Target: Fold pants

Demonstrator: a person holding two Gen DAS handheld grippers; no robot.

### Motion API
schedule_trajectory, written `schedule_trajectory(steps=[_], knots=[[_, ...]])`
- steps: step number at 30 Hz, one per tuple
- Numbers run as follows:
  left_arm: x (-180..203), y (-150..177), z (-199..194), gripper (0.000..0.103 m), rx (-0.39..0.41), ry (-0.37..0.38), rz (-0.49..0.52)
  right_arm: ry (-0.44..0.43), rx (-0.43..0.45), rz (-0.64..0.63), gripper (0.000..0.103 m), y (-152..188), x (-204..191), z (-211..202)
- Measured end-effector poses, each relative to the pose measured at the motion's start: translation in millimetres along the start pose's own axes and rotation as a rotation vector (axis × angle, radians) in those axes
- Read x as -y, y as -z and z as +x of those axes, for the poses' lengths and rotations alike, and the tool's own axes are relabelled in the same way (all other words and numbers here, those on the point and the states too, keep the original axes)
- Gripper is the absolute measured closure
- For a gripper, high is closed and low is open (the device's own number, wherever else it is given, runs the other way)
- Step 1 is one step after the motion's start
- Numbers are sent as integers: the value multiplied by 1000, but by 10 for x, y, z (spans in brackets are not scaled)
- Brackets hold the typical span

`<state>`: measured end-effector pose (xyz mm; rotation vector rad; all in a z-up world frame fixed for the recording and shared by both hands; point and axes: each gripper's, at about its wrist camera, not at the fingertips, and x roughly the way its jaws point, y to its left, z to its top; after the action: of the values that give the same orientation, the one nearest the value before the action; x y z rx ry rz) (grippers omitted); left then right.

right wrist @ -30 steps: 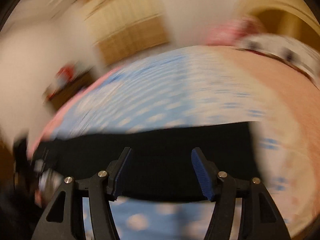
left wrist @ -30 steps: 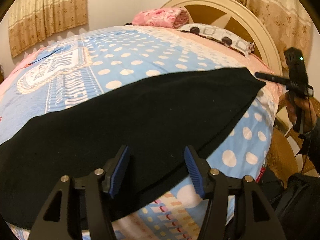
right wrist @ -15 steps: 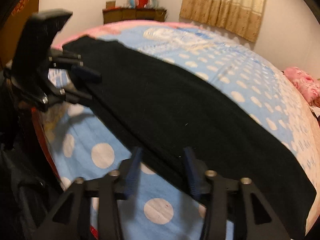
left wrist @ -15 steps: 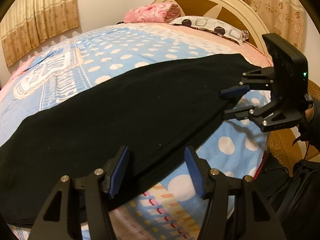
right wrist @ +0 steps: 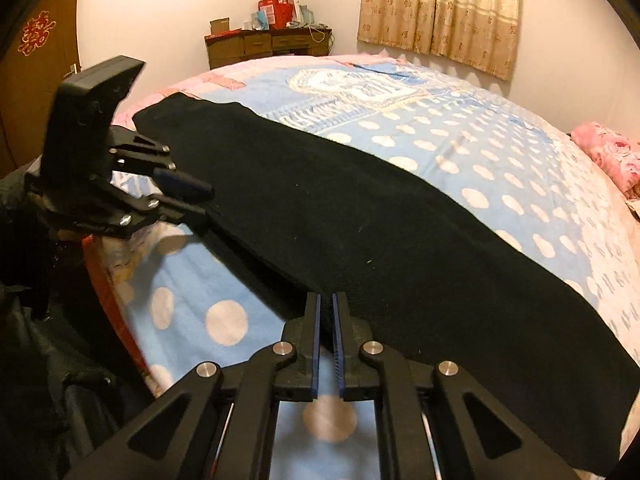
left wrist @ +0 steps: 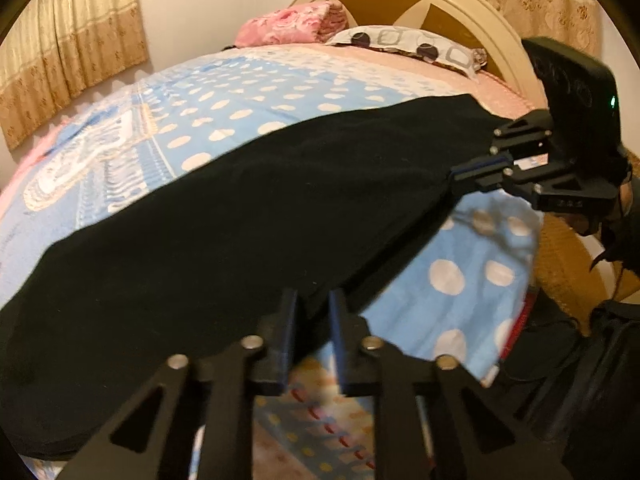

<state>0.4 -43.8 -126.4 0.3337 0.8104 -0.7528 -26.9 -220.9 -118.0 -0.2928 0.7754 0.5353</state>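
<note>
We find the black pants (left wrist: 248, 216) laid flat in a long band across the near side of the bed (left wrist: 248, 92), on a blue polka-dot cover (right wrist: 460, 140). The left gripper (left wrist: 312, 312) has its jaws drawn nearly together over the near edge of the pants, pinching the cloth. The right gripper (right wrist: 325, 320) is likewise clamped on the near edge further along, with only a thin slit between its blue pads (right wrist: 317, 336). Each view shows the opposite gripper from the side, closed on the same edge. We see no containers in use; the only things stored are boxes and red bags on top of a wooden dresser (right wrist: 268, 46), visible in the right wrist view alone. That view also shows a door with a red ornament (right wrist: 38, 34). The left wrist view alone shows the cream headboard (left wrist: 420, 4), a patterned pillow (left wrist: 404, 42) and a folded pink blanket (left wrist: 292, 26). Curtains (right wrist: 436, 12) appear in both views.
</note>
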Motion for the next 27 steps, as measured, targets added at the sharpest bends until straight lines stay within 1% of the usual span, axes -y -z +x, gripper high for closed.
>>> schedule_trajectory(steps=[1, 4, 6, 7, 9, 10, 12, 14, 15, 16, 18, 20, 21, 23, 25, 27], knots=[[6, 7, -10, 90, 0, 4, 3, 6, -5, -4, 103, 15, -2, -2], [27, 28, -37, 91, 1, 35, 2, 6, -47, 9, 103, 154, 16, 74], [55, 34, -61, 91, 7, 29, 17, 9, -63, 23, 103, 247, 53, 137], [55, 40, -86, 91, 11, 22, 22, 4, -53, 32, 103, 260, 65, 128], [11, 44, -139, 91, 25, 14, 11, 24, -6, 16, 103, 200, 20, 45], [-39, 45, -174, 91, 36, 8, -7, 4, 14, 6, 103, 156, -12, 10], [-158, 23, -206, 90, 51, -29, -49, -24, 15, -22, 102, 54, -94, 28], [-334, -3, -212, 90, 57, -56, -125, -12, 11, -57, 101, -43, -165, 95], [-442, -4, -210, 90, 54, -61, -173, -26, 7, -71, 101, -122, -197, 157], [-507, 4, -209, 90, 52, -62, -200, -26, 7, -81, 101, -170, -222, 193], [-625, 20, -229, 90, 59, -77, -238, -19, 14, -120, 101, -245, -275, 283], [-696, 31, -253, 89, 74, -97, -260, -61, 14, -157, 100, -322, -389, 352], [-744, 36, -268, 87, 84, -105, -275, -83, 13, -170, 100, -362, -452, 395], [-861, 52, -318, 76, 106, -140, -313, -114, 8, -191, 100, -441, -565, 482], [-965, 84, -384, 53, 131, -171, -348, -118, 9, -225, 98, -494, -687, 549], [-1062, 107, -464, 41, 168, -205, -380, -126, 11, -256, 92, -542, -777, 602]])
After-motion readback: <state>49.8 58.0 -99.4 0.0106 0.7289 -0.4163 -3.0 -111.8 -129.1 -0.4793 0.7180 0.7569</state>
